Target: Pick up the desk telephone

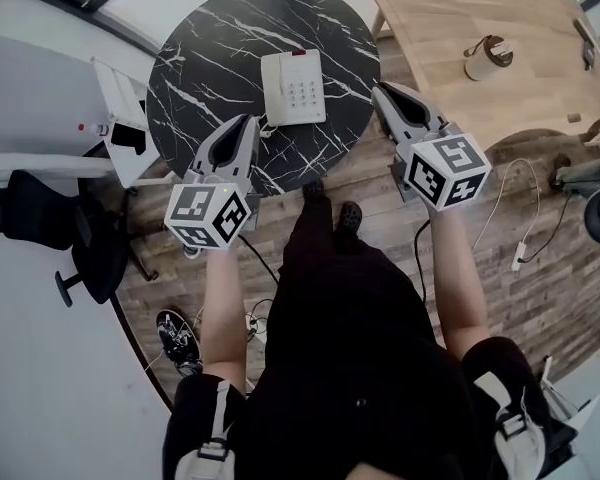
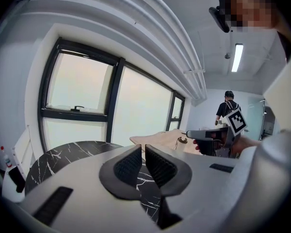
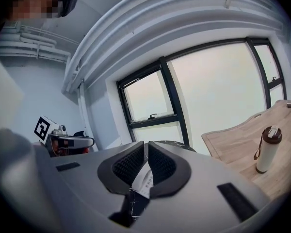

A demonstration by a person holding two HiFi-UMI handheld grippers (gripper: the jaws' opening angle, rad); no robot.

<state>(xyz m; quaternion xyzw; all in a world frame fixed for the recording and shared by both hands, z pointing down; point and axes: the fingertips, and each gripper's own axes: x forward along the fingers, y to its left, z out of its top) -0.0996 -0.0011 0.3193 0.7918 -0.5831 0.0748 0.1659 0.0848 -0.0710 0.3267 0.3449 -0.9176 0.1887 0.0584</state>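
Both tools first: your left gripper [image 1: 246, 128] has its jaws together, nothing between the pads. Your right gripper [image 1: 388, 96] is likewise closed and empty. A strip of white keypad shows past its pads in the right gripper view, but that lies beyond the jaws and isn't held.

Desk telephone [image 1: 293, 88]: lies flat on the round black marble table [image 1: 200, 58], handset on the base, red mark at the far edge. It sits ahead of and between your two grippers, apart from both.

Step in hand, as judged: approach, with no grasp begun.

Next move calls for: jaws parted before contact, then tips lowered to the phone. The body looks broad for one pair of jaws, so plan one gripper on each long side, or a narrow edge. Keep it level so the handset stays seated.

Surroundings: wooden table [image 1: 450, 28] to the right with a flask [image 1: 487, 58] on it; black chair [image 1: 30, 213] at left; cables [image 1: 520, 248] on the floor. None obstructs the reach.
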